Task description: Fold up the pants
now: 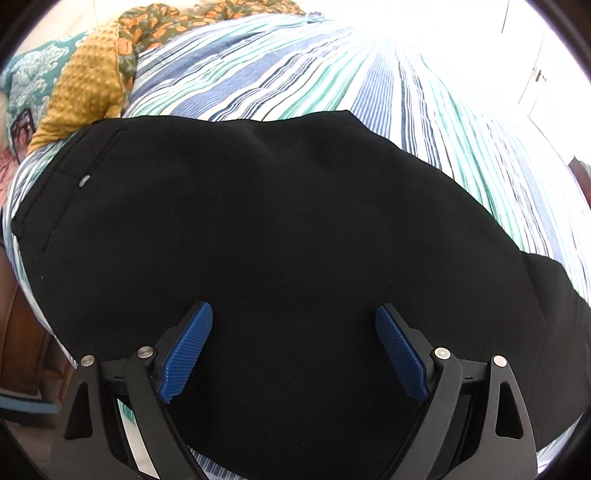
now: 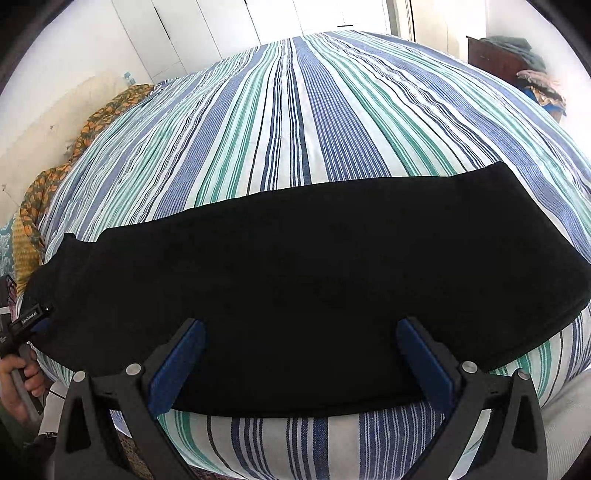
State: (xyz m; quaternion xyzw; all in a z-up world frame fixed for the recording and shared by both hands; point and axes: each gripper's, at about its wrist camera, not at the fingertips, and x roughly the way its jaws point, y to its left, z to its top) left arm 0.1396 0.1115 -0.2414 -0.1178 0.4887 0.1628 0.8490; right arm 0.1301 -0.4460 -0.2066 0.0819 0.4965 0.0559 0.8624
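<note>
Black pants (image 1: 280, 221) lie flat across the striped bed cover (image 1: 332, 74), with the waistband and a pocket seam at the left. My left gripper (image 1: 293, 314) hovers over their near part, open, its blue ribbed pads (image 1: 188, 350) wide apart and pressing on nothing. In the right wrist view the pants (image 2: 295, 277) run as a long folded band from left to right. My right gripper (image 2: 301, 325) stands open above their near edge, nothing pinched. The left gripper (image 2: 35, 319) shows at the band's left end, held by a hand (image 2: 22, 384).
A yellow dotted cushion (image 1: 85, 85), an orange-flowered cloth (image 1: 155, 26) and a teal patterned pillow (image 1: 29, 74) lie at the bed's left end. White wardrobe doors (image 2: 184, 33) stand beyond the bed. A dark wooden cabinet (image 2: 491, 55) with piled clothes is at the far right.
</note>
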